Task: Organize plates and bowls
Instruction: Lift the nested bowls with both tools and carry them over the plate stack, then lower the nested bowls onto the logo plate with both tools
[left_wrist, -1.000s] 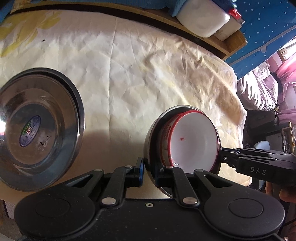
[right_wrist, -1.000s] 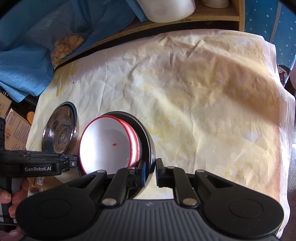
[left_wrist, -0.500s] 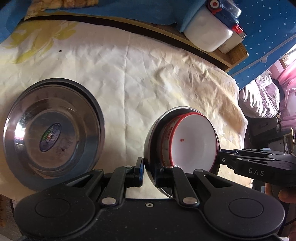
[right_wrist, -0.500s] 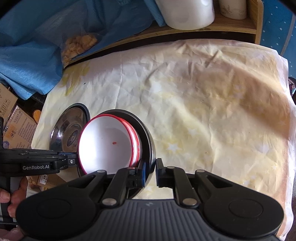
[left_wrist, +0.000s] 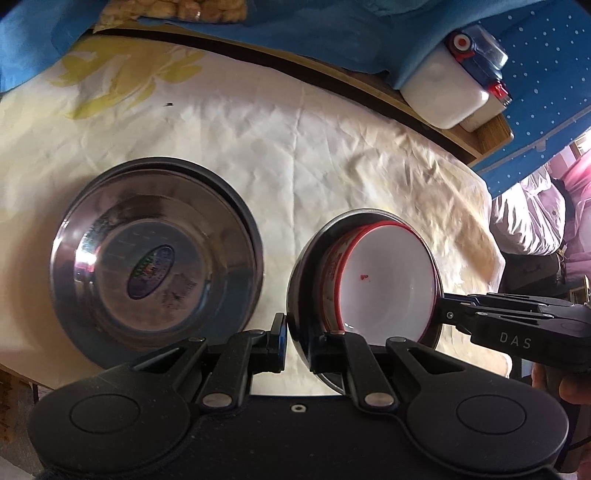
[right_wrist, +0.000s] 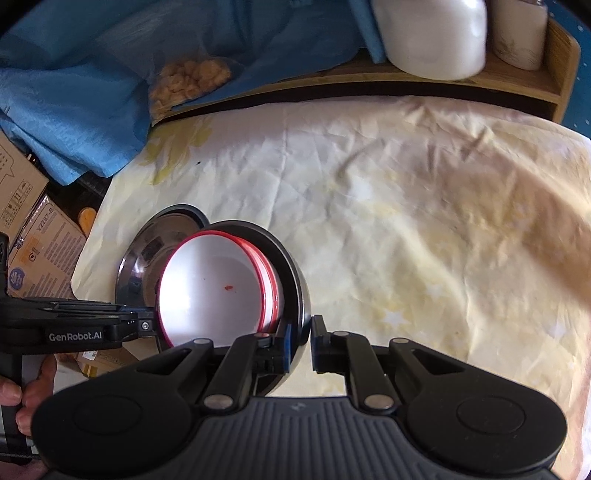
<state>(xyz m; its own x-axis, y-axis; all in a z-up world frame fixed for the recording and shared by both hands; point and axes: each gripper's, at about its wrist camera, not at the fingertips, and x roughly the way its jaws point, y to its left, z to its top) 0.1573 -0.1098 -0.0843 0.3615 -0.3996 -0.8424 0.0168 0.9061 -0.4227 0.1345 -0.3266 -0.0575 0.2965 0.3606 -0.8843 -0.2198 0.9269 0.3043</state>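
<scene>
A steel bowl (left_wrist: 308, 280) with red-rimmed white bowls (left_wrist: 388, 288) nested inside hangs tilted above the cream tablecloth. My left gripper (left_wrist: 297, 343) is shut on its near rim, and my right gripper (left_wrist: 443, 314) clamps the opposite rim. In the right wrist view, my right gripper (right_wrist: 299, 343) pinches the steel bowl (right_wrist: 295, 280) rim. There the left gripper (right_wrist: 147, 325) grips the far side beside the white bowls (right_wrist: 214, 288). A wide steel dish (left_wrist: 155, 254) with an oval sticker lies on the cloth left of the held stack. That steel dish (right_wrist: 147, 243) shows partly behind the stack.
A wooden shelf (right_wrist: 480, 81) at the back carries white containers (right_wrist: 432, 33). Blue cloth (right_wrist: 74, 92) and a bag of snacks (right_wrist: 188, 81) lie back left. Cardboard boxes (right_wrist: 40, 240) stand past the table's left edge. A person's hand (right_wrist: 22, 402) holds the left gripper's handle.
Both grippers carried the bowl stack leftward, nearer the steel dish on the cloth. The dish now sits fully inside the left wrist view, and the stack overlaps it in the right wrist view.
</scene>
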